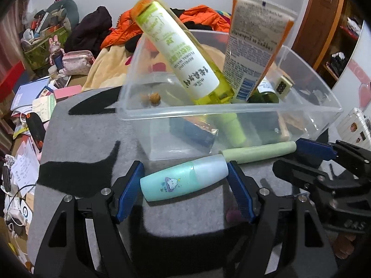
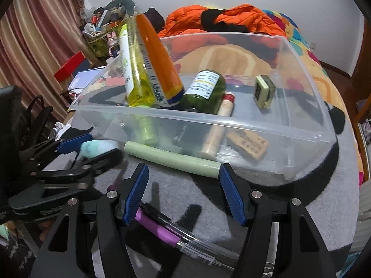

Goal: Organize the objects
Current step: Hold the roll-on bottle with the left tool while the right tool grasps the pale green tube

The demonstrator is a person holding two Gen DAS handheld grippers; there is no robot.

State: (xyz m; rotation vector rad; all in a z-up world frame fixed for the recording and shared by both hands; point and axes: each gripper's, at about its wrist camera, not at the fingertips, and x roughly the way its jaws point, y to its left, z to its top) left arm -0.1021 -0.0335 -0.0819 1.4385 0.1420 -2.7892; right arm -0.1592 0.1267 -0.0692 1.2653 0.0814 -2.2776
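My left gripper (image 1: pixel 185 178) is shut on a teal bottle with a cloud sticker (image 1: pixel 183 180), its pads pressing on both ends just above a grey mat (image 1: pixel 81 139). A pale green tube (image 2: pixel 171 159) lies on the mat against the front wall of a clear plastic bin (image 2: pixel 208 120). My right gripper (image 2: pixel 184 173) stands open just short of that tube, with nothing between its pads; its right fingertip is at the tube's end. In the right wrist view the left gripper (image 2: pixel 104 146) and the teal bottle (image 2: pixel 97 150) show at the left.
The bin (image 1: pixel 208 113) holds a yellow bottle (image 1: pixel 180 53), an orange-and-white tube (image 1: pixel 252 46), a green jar (image 2: pixel 204 92), a small block (image 2: pixel 264 91) and a cream tube (image 2: pixel 218 127). A purple pen (image 2: pixel 157 229) lies under my right gripper. Clothes and clutter surround the mat.
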